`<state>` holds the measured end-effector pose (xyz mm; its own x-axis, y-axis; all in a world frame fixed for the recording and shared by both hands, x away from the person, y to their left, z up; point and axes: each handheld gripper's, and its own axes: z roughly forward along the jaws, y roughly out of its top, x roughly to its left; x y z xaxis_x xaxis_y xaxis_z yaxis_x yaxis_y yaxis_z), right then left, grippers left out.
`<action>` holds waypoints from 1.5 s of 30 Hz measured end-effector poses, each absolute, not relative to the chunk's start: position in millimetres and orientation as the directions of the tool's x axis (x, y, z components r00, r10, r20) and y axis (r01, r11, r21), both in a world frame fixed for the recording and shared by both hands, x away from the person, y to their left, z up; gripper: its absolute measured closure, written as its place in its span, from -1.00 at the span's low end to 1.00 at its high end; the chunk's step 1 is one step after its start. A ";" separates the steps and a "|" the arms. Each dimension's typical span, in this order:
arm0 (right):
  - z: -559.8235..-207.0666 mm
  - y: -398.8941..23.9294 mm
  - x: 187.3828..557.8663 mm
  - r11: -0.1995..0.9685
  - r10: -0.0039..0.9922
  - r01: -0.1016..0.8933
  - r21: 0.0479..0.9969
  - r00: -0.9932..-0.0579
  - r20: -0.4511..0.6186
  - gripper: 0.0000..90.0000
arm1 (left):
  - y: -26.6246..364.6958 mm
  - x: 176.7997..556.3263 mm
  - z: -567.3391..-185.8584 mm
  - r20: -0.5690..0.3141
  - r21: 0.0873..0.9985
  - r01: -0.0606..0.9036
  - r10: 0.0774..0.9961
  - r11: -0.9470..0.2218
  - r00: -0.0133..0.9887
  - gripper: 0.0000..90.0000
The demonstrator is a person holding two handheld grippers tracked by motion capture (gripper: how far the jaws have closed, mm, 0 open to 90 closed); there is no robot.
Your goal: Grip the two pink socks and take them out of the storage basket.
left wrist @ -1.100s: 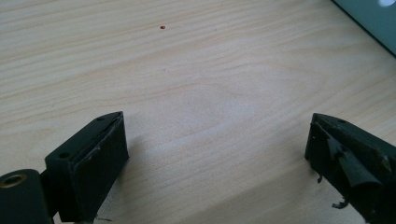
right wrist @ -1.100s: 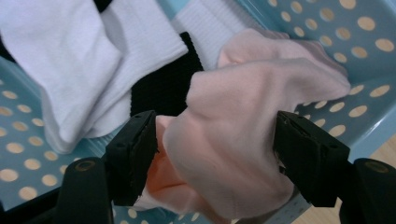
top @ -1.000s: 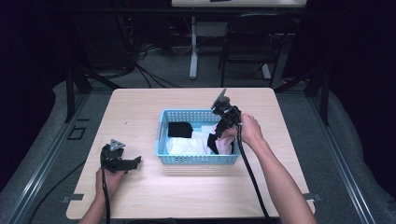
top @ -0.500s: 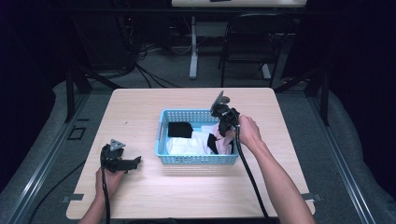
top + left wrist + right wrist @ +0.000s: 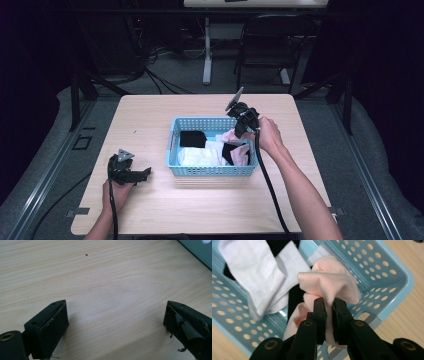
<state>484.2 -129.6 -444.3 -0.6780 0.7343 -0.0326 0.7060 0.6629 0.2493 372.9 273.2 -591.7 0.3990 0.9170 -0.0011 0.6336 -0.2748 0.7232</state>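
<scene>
Left side of the table: the left gripper lies low on the bare wood, held in the person's left hand, well apart from the basket. In the left gripper view its jaws stand wide apart with nothing between them, only wood grain beneath. It takes no part in the work at present.

Centre: a light blue perforated basket sits on the table. It contains a black piece of cloth toward its far left, white cloth across the middle, and further dark and pink fabric toward the right end. All of these are inside the basket walls; none lies out on the table.

Right side: the right gripper, held in the right hand, points down over the basket's right end. Its jaws have just been closing, and the right gripper view shows them pinched tight on a fold of the pink sock, the cloth bunched above the pads and trailing below them. The sock hangs over the basket's interior, near its right corner, with the white cloth beside and beneath it.

Assessment: the work in hand appears to be removing garments from the basket. The grasp on the pink sock is secured. Clearing the rim, setting the sock down, and every other garment remain to be done; progress is early.
</scene>
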 end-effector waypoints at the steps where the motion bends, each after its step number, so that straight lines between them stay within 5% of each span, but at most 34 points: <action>1: -441.2 -129.2 482.9 0.663 0.734 0.703 0.257 -0.678 -0.035 0.82 | 273.2 372.9 -591.7 -0.001 0.723 0.634 0.917 -0.275 0.399 -0.87; 25: -389.4 -145.5 458.6 0.655 0.728 0.680 0.329 -0.685 -0.032 0.82 | 273.2 373.0 -591.7 -0.001 0.724 0.633 0.917 -0.275 0.399 -0.88; 45: -356.1 -198.0 435.1 0.604 0.772 0.704 0.374 -0.633 -0.056 0.82 | 273.2 373.0 -591.7 -0.001 0.723 0.633 0.917 -0.275 0.399 -0.88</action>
